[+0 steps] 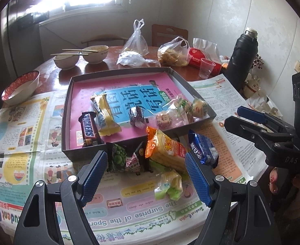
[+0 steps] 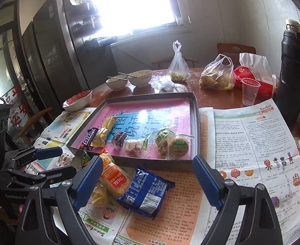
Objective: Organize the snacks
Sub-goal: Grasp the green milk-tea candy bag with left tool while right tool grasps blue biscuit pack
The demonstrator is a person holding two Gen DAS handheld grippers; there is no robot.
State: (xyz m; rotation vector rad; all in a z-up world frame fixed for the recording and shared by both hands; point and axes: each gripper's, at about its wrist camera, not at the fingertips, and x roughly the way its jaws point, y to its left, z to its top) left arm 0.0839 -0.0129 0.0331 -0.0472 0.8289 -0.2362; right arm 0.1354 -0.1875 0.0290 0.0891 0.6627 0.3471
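Left wrist view: left tongs [image 1: 146, 173] gape empty, orange pack [image 1: 166, 151] lies dead ahead, leaning on the tray [image 1: 84, 153]. Right wrist view: right tongs [image 2: 148, 183] spread empty over the blue pack [image 2: 146, 194], probably nearer it.

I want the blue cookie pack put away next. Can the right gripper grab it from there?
Probably yes. The right gripper is open, and the blue cookie pack lies flat on the newspaper just ahead between its jaws, with nothing over it. Only the orange snack pack touches its side.
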